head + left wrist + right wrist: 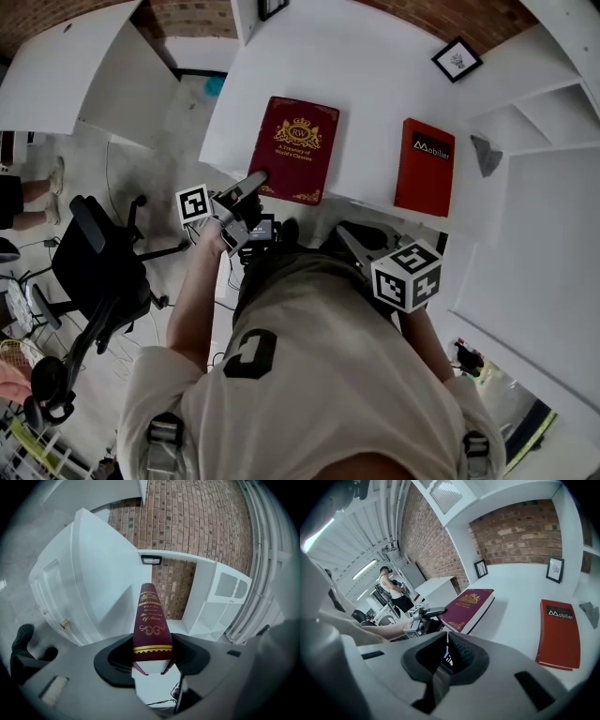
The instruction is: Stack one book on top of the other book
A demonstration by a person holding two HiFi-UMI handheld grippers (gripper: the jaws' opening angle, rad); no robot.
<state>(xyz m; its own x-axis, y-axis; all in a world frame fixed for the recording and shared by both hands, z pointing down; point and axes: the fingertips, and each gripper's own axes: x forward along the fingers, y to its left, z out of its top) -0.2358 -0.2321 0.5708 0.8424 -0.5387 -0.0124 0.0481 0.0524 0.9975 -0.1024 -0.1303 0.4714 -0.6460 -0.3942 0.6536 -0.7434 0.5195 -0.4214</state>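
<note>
- Head view: no stack yet. The maroon book lies flat at the front edge of the white table, and the red book lies well apart from it, toward the right end. The left gripper is on the maroon book's near left corner. The right gripper hangs off the front edge, close to the person's body. An office chair stands on the floor to the left.
- Left gripper view: the jaws are partway closed, pads clamped on the maroon book's spine end, so it's gripped. By my reckoning the lift, the carry and the set-down on the red book are all left to do. Brick wall ahead.
- Right gripper view: the jaws are drawn together with nothing between them. The tabletop is bare, with a picture frame at its back edge.
</note>
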